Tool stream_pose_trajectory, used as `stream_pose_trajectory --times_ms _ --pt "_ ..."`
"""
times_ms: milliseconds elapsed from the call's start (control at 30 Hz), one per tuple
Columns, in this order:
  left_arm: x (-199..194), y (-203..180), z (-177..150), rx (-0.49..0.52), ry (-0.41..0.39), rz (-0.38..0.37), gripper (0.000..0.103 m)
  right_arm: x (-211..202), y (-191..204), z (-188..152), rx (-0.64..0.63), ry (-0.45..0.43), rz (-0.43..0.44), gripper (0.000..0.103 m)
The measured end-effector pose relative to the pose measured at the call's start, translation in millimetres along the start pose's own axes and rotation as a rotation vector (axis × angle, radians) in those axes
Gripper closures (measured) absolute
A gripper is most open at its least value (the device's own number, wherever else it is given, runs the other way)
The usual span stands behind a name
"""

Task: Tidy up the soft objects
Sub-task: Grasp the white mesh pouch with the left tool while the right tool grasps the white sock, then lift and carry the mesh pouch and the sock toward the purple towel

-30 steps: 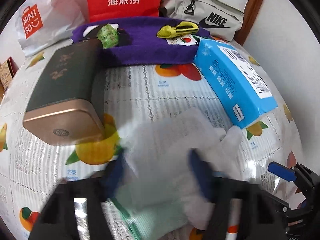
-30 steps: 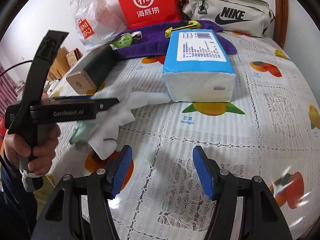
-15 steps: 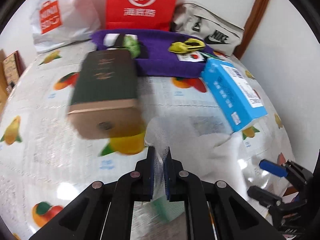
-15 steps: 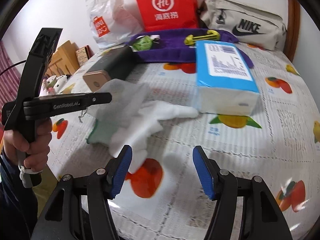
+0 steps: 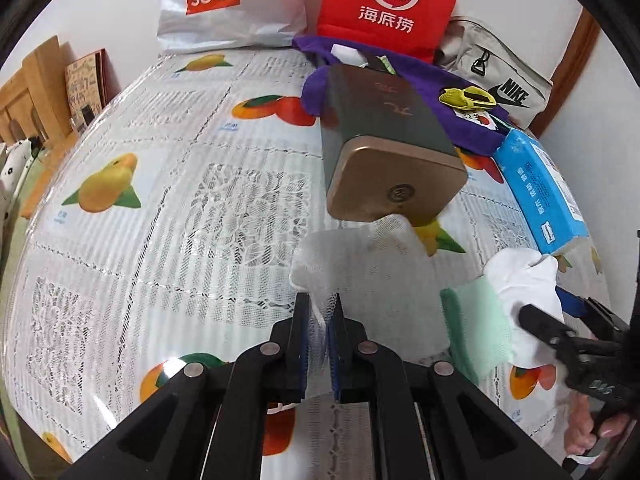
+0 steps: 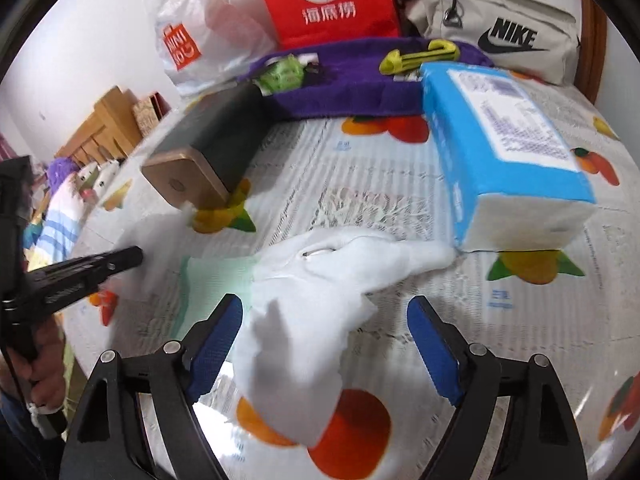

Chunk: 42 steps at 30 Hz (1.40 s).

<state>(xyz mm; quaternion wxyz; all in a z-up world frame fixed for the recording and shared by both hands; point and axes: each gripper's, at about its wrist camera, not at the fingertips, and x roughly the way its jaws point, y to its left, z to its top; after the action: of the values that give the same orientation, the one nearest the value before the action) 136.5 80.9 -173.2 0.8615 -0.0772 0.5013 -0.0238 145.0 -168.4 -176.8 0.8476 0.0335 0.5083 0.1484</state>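
The job looks barely begun. The left gripper [image 5: 319, 322] has its jaws pressed nearly together on a thin, translucent white mesh sheet [image 5: 352, 248], pinching its near edge; the sheet drapes away over the worktop [image 5: 168, 216] toward the gold end of a dark green box [image 5: 384, 140] and appears to touch that end, though whether it is lifted or dragging cannot be told. The right gripper [image 6: 324, 344] has its jaws spread wide, 1 blue pad on each side of a white glove with a mint-green cuff [image 6: 320, 292], and nothing is clamped; the glove lies crumpled on the fruit-print cloth, 1 of its fingers reaching to the base of the blue tissue pack [image 6: 500, 152]. In the left view the same glove shows at the right edge, close against the right gripper's fingers [image 5: 540, 320]. At the far side a purple towel [image 6: 344, 80] lies rumpled with a green toy [image 6: 282, 74] and a yellow clip [image 6: 420, 58] on it, in front of a red bag [image 6: 324, 0], a white shopping bag [image 6: 200, 36] and a beige pouch [image 6: 492, 20]. No soft item looks folded, stacked or put away, so by my reading the sheet, glove and towel all remain to be dealt with.
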Motion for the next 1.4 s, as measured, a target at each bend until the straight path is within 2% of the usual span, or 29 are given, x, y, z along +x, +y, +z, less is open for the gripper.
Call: stream_pose_trajectory --times_ms 67,133,167,200,233,267,333,433,467,500,700,933,1400 --pt "0.8 -0.9 -0.4 0.002 -0.011 -0.024 0.09 2.7 9.8 -1.8 -0.064 -0.021 -0.07 0.022" --pt "2.0 -2.7 -0.1 0.013 -0.017 -0.044 0.082 5.3 14.8 -5.9 -0.114 -0.023 -0.125 0.031" --pt "2.0 -4.4 -0.1 0.018 -0.019 -0.062 0.071 3.4 15.6 -9.6 -0.133 -0.041 -0.137 0.034" --pt "2.1 -7.7 -0.4 0.025 -0.026 -0.094 0.059 1.5 14.2 -11.9 -0.138 -0.048 -0.132 0.044" --pt "2.5 -10.8 -0.7 0.03 -0.029 -0.105 0.054 -2.0 11.7 -14.6 -0.141 -0.057 -0.126 0.056" --pt "3.5 -15.3 -1.5 0.043 -0.035 -0.102 0.047 -5.3 8.1 -17.1 -0.141 -0.063 -0.125 0.063" --pt "5.8 -28.1 -3.8 0.086 -0.05 -0.035 0.046 -11.1 -0.3 -21.7 -0.129 -0.068 -0.116 0.079" --pt "9.6 -45.4 -8.7 0.155 -0.069 0.072 0.047 -20.8 -13.5 -31.3 -0.098 -0.068 -0.106 0.086" --pt "9.9 -48.5 -10.9 0.174 -0.078 0.096 0.048 -23.1 -16.1 -33.8 -0.093 -0.068 -0.111 0.086" --pt "8.3 -49.5 -11.9 0.181 -0.086 0.091 0.056 -26.4 -19.2 -37.3 -0.087 -0.068 -0.118 0.087" --pt "2.8 -48.7 -11.2 0.141 -0.082 0.072 0.09 -43.6 -43.6 -54.4 -0.025 -0.079 -0.117 0.088" --pt "-7.8 -36.9 -11.7 0.057 -0.064 -0.021 0.094 -65.3 -68.1 -62.0 0.065 -0.117 -0.118 0.091" --pt "-56.4 -40.9 2.6 0.056 -0.148 -0.084 0.095 -113.6 -61.7 -46.3 0.045 -0.238 -0.096 0.092"
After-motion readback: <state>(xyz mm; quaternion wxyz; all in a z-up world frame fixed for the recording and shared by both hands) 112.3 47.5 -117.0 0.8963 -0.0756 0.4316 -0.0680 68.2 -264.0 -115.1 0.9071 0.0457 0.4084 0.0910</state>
